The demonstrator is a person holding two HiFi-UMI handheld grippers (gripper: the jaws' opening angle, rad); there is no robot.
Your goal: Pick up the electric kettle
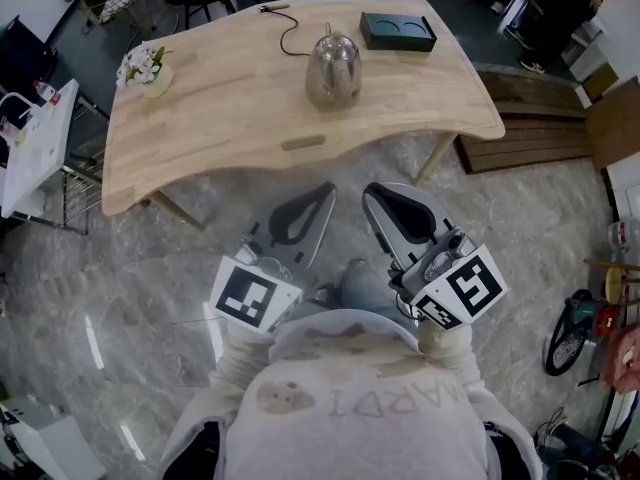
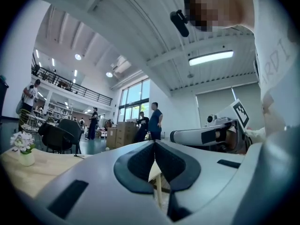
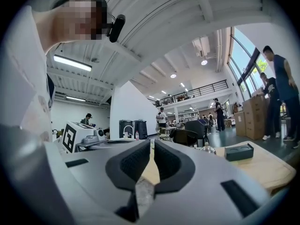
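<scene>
We find the electric kettle (image 1: 333,68) mid-tabletop (image 1: 230,118), a flower vase (image 1: 148,70) well to its left, a box (image 1: 397,31) behind on its right.

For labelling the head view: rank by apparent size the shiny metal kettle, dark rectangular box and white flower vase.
1. shiny metal kettle
2. dark rectangular box, nearly the kettle's size
3. white flower vase

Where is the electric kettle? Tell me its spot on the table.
In the head view, the electric kettle stands midway across the wooden table, just left of the dark tray, far right of the flower vase.
</scene>
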